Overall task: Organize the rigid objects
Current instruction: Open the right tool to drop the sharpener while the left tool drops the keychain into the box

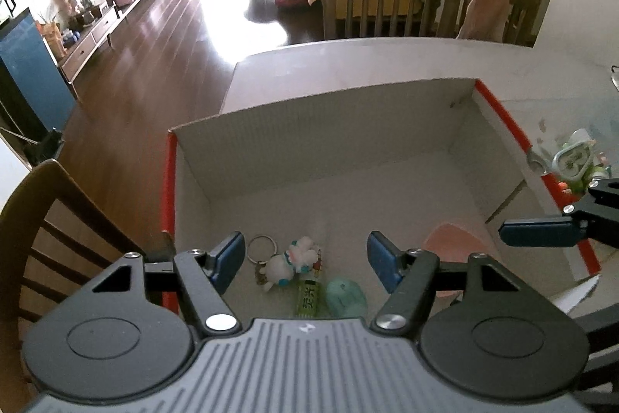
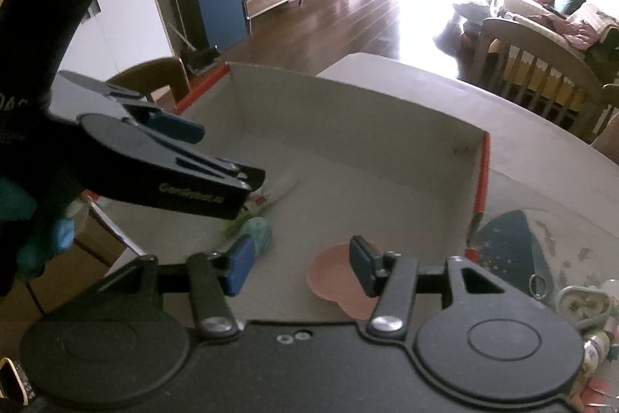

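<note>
A cardboard box with red edges stands on the table. Inside lie a white toy keychain with a ring, a green packet, a mint-green blob and a pink heart-shaped piece. My left gripper is open and empty, hovering over the keychain and packet. My right gripper is open and empty above the box's near right part, over the pink piece; one of its fingers shows at the right of the left wrist view. The left gripper's body crosses the right wrist view.
Outside the box's right wall lie a small green clock-like trinket, a dark blue star-patterned item and other small trinkets. Wooden chairs stand around the table. A chair back is at the left.
</note>
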Motion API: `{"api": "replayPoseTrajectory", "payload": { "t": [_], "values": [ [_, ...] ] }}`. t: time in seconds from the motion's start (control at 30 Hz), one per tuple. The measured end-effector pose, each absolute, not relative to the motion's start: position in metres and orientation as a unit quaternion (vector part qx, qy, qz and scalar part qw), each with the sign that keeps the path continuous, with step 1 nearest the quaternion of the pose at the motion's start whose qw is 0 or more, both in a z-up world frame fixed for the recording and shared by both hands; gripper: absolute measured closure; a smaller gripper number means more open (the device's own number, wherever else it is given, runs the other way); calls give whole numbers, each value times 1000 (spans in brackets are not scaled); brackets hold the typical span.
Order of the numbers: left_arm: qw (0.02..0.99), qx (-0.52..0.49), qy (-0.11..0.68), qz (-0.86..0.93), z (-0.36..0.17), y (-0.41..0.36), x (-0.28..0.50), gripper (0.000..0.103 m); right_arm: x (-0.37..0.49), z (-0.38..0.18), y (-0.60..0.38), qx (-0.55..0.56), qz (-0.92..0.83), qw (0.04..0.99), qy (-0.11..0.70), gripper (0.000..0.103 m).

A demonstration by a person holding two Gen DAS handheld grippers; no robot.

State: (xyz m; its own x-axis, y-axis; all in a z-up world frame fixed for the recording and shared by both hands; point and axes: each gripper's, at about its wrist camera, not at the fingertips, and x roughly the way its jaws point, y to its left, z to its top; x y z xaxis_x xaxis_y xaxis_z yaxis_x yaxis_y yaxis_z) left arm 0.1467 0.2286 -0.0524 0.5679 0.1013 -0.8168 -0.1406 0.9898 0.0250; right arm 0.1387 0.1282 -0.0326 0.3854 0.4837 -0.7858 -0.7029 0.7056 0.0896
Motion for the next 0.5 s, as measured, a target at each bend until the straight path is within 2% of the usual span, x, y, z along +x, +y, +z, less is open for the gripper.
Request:
{"api": "replayPoseTrajectory", "payload": {
  "t": [0.07, 0.13, 0.3, 0.5],
  "values": [
    [888, -20, 454, 68, -46, 226, 142, 34, 133, -26, 120, -124, 361, 825, 416, 48],
    [891, -19, 448, 69, -40, 224, 139, 34, 130, -19, 116, -118, 362, 829, 410, 40],
    [900, -22, 431, 65, -22, 217, 127, 34, 124, -7, 100, -103, 364, 837, 395, 37],
    [909, -23, 412, 60, -4, 202, 119, 34, 115, 12, 83, -76, 368, 848, 374, 25]
  ]
}}
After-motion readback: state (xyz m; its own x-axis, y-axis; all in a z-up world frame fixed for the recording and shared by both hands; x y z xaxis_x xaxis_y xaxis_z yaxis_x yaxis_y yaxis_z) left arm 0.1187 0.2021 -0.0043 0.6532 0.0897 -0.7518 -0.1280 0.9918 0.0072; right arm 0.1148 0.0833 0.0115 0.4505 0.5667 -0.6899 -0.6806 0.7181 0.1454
